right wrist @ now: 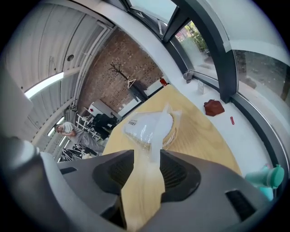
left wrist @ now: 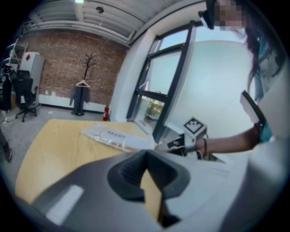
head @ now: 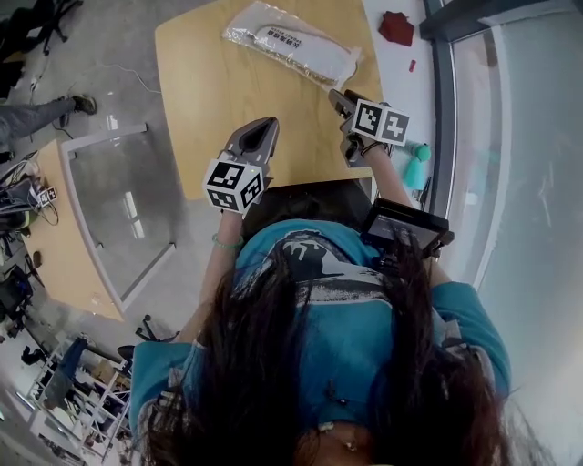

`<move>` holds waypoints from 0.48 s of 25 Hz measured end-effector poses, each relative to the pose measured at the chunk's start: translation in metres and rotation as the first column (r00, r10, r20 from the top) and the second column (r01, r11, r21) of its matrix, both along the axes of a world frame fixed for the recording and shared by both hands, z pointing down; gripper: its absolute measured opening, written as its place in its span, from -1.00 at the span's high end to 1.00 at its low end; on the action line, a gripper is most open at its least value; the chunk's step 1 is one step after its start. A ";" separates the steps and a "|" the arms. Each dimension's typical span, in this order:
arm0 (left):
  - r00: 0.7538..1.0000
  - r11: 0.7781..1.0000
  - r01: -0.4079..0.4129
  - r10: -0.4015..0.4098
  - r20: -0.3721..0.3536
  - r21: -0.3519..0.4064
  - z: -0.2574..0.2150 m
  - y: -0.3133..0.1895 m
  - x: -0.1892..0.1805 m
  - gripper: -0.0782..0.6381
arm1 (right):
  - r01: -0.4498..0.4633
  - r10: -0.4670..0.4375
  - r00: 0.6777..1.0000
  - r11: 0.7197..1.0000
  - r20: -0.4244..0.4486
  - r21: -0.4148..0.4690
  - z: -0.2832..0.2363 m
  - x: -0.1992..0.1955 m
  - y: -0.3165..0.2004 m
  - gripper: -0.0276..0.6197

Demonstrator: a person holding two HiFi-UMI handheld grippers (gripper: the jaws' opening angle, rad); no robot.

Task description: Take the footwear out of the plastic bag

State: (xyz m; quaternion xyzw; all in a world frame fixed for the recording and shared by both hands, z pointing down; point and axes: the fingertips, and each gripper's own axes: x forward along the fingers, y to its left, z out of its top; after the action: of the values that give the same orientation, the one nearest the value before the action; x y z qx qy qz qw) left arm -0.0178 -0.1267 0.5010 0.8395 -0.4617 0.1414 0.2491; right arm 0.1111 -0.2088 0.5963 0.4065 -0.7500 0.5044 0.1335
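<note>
A clear plastic bag lies flat at the far end of the wooden table, with pale footwear inside it. My right gripper is at the bag's near corner. In the right gripper view its jaws stand apart and a clear flap of the bag reaches into the gap; the pads do not press on it. My left gripper hovers over the table's near part, shut and empty, well short of the bag. From the left gripper view, the right gripper is next to the bag's end.
A white sill right of the table carries a dark red object, a small red piece and a teal bottle, with a window frame beyond. To the left stand another table and a glass panel.
</note>
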 end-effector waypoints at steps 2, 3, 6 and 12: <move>1.000 1.000 0.014 -0.014 0.005 -0.005 0.001 -0.001 -0.002 0.78 | -0.015 0.014 1.000 0.999 -0.027 -0.030 0.013 -0.001 -0.005 0.43; 1.000 1.000 0.020 -0.020 0.007 -0.006 0.001 -0.002 -0.004 0.78 | -0.034 0.032 0.999 0.998 -0.039 -0.045 0.019 0.000 -0.007 0.43; 0.999 0.999 0.041 -0.041 0.006 -0.006 0.001 -0.005 -0.014 0.78 | -0.093 0.088 0.995 0.991 -0.046 -0.099 0.035 -0.001 -0.013 0.43; 0.999 0.999 0.049 -0.049 0.016 -0.013 0.000 -0.010 -0.029 0.78 | -0.160 0.161 0.987 0.968 -0.010 -0.193 0.049 -0.007 -0.013 0.43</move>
State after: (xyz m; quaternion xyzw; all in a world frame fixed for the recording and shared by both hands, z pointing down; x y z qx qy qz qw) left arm -0.0472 -0.1368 0.5011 0.8251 -0.4830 0.1449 0.2546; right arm 0.1038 -0.2219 0.6458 0.4495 -0.6625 0.5851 0.1288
